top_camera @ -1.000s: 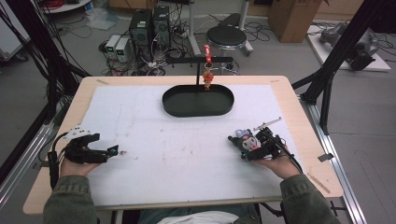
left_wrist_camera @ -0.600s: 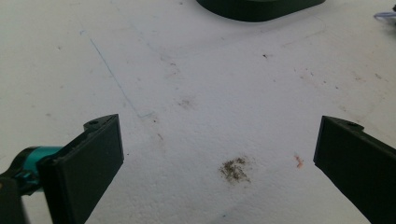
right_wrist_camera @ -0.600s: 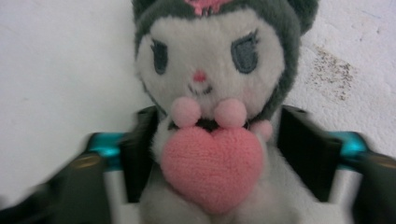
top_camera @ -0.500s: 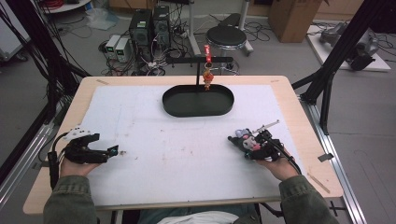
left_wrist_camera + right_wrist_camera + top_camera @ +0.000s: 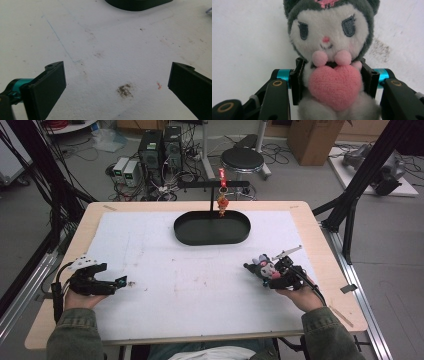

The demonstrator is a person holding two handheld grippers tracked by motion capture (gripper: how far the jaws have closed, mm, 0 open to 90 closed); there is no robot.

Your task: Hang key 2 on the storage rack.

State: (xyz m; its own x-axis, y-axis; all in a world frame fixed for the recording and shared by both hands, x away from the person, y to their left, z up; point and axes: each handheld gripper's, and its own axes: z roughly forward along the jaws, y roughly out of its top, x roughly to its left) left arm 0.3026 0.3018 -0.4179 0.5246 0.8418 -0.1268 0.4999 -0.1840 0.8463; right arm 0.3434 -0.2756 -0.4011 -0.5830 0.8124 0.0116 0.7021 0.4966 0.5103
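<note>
1. The right hand-held gripper [image 5: 264,270] sits on the right side of the white-covered wooden worktop [image 5: 200,290], and its jaws have just been closing in on a small plush doll with a grey hood, white face and pink heart [image 5: 265,267].
2. In the right gripper view, that plush doll [image 5: 329,62] is clamped at the body, one black jaw pressed against each flank, the pink heart bulging forward between them and the face looking straight back along the jaws.
3. The doll lies low on the white sheet, near the right edge and well apart from the black oval tray [image 5: 212,228] at the far middle of the worktop.
4. Behind the tray stands a black T-shaped stand [image 5: 215,185], and a small red-and-orange charm [image 5: 222,202] hangs from its bar over the tray's far rim.
5. Over on the left, the left hand-held gripper [image 5: 117,283] rests near the worktop's left edge, held in the person's left hand [image 5: 80,292].
6. In the left gripper view its jaws are spread wide, with bare, smudged white sheet [image 5: 112,55] between them.
</note>
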